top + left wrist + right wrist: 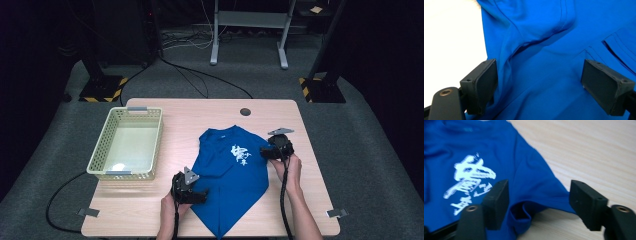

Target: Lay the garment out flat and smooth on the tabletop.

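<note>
Here, a blue T-shirt (232,172) with a white print lies on a pale wooden table (305,125), already partly folded: its side edges are turned in so the cloth narrows to a point near the person's edge. To the left stands an empty cream basket (98,155), well apart from the shirt. The left gripper (192,194) rests at the shirt's left edge, its jaws wide apart over the folded cloth and pinching nothing. The right gripper (266,151) sits at the shirt's right side by a sleeve; its jaws are also apart, with a small curl of hem lying loose between them, seemingly free, though that view is blurred. Further folds, and probably placing the shirt in the basket, remain.
</note>
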